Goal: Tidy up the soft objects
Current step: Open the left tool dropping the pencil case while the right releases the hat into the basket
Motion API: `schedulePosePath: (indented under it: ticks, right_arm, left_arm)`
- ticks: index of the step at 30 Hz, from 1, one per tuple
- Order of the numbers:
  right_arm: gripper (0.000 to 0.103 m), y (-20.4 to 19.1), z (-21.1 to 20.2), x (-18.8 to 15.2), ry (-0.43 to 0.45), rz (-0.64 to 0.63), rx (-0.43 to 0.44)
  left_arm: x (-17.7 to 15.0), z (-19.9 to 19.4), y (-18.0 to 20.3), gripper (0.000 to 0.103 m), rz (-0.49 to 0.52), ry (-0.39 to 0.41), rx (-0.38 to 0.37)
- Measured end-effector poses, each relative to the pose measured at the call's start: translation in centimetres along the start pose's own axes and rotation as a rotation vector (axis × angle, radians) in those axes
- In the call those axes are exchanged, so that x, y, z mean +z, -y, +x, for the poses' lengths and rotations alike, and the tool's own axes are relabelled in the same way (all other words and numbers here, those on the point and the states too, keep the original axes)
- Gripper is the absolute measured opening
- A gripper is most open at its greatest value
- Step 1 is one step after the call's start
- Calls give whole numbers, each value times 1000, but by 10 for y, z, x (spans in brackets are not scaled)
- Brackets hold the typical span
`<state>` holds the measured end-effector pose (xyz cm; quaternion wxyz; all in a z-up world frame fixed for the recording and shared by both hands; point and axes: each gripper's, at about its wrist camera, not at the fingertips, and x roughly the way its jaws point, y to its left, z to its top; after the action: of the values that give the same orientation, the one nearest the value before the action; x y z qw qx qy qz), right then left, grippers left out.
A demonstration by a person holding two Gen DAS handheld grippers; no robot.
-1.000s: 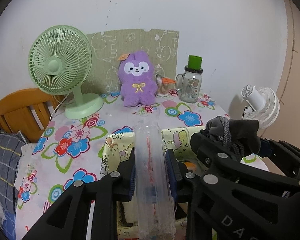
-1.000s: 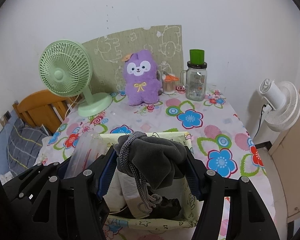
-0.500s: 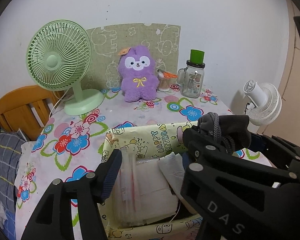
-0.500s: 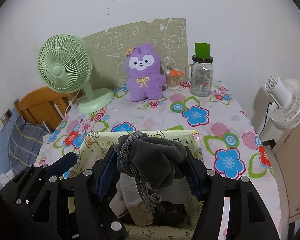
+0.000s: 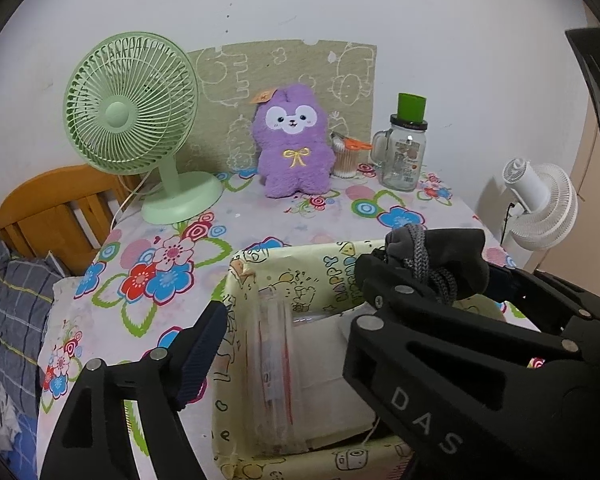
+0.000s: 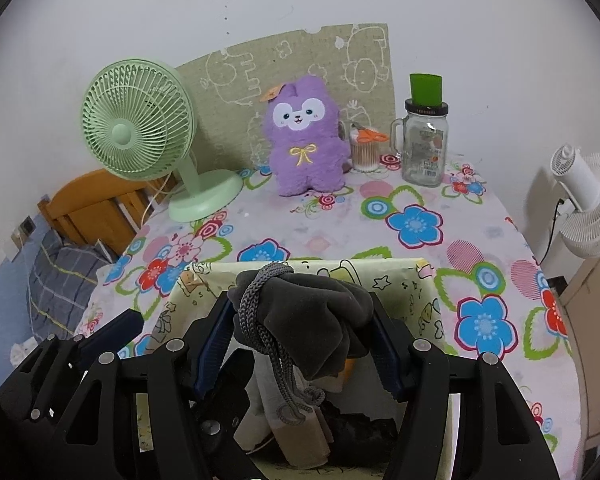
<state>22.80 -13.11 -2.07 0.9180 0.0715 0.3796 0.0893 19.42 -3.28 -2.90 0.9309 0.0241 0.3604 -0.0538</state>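
A pale yellow cartoon-print fabric basket (image 5: 236, 304) stands on the near part of the table; it also shows in the right wrist view (image 6: 424, 276). A clear plastic pack (image 5: 276, 364) lies inside it at the left. My left gripper (image 5: 288, 320) is open and empty above the basket. My right gripper (image 6: 302, 344) is shut on a grey drawstring pouch (image 6: 312, 320) and holds it over the basket; the pouch also shows in the left wrist view (image 5: 444, 252). A purple plush toy (image 5: 292, 148) sits upright at the back of the table.
A green desk fan (image 5: 132, 120) stands at back left. A glass jar with a green lid (image 5: 406, 148) and a cotton swab cup (image 5: 346, 156) stand at back right. A white fan (image 5: 540, 204) stands beyond the table's right edge, a wooden chair (image 5: 56, 204) at left.
My left gripper opened and let go of the clear plastic pack, which now lies in the basket. The left gripper drew back. The right gripper still holds the pouch.
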Motion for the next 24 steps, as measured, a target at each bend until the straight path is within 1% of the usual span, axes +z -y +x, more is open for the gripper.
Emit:
schedulePosePath:
  ticks: [3,6,8,10,19,24]
  right_arm:
    - [67,2,4,0,-14,3,-1]
    - [77,4,6,-1,-32,11,2]
    - [87,6,4,-3,-25,17,-2]
    - [90,7,2,-3,-17,21,-2]
    - [90,9,-8,-7,-10,21,-18]
    - [90,8,-20,-11,4,9,-39]
  left_arm:
    - [-1,2,0,82,2,-5,5]
    - [-1,2,0,83,2,-9,6]
    - [-1,2,1,85,4,-8,3]
    - [-2,2,2,86,6,-7,0]
    - [-2,-6,7,87,5,7,-12]
    - [-6,-11,9,89,-2,2,-22]
